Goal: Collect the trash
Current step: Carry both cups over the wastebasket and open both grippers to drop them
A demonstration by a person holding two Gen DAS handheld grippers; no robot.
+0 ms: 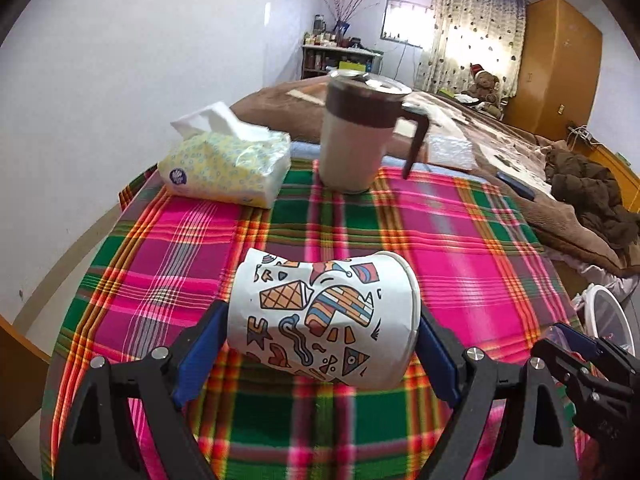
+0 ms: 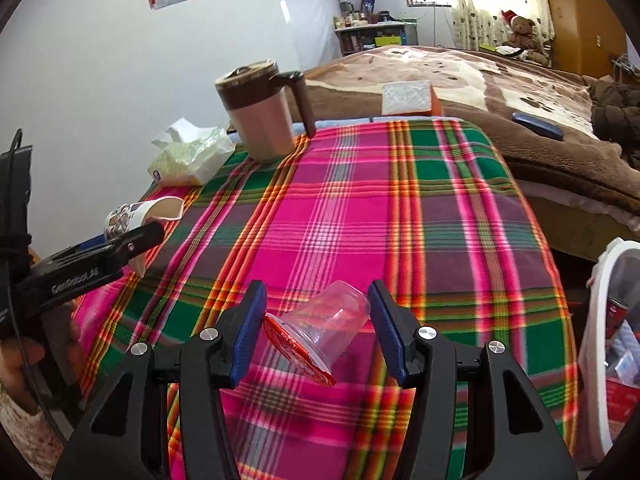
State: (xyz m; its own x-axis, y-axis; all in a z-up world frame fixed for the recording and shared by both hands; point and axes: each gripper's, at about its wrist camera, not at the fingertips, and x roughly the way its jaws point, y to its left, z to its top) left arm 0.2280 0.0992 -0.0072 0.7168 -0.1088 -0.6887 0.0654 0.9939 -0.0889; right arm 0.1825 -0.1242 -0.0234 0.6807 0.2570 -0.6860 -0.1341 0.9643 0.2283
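A crumpled paper cup [image 1: 324, 316] with coloured patterns lies sideways between the blue pads of my left gripper [image 1: 320, 344], which is shut on it just above the plaid tablecloth [image 1: 460, 248]. The cup also shows in the right wrist view [image 2: 136, 212], held in the left gripper [image 2: 120, 248]. A clear plastic cup [image 2: 324, 328] with a torn red foil lid lies on its side between the fingers of my right gripper [image 2: 318, 332]; the pads sit at both its ends and appear to grip it. The right gripper shows in the left wrist view [image 1: 576, 360].
A brown-and-beige lidded mug [image 1: 356, 132] and a yellow tissue pack [image 1: 228, 168] stand at the table's far edge. A white trash bin [image 2: 600, 320] with rubbish inside stands right of the table. A bed with brown blanket [image 1: 520, 152] lies beyond.
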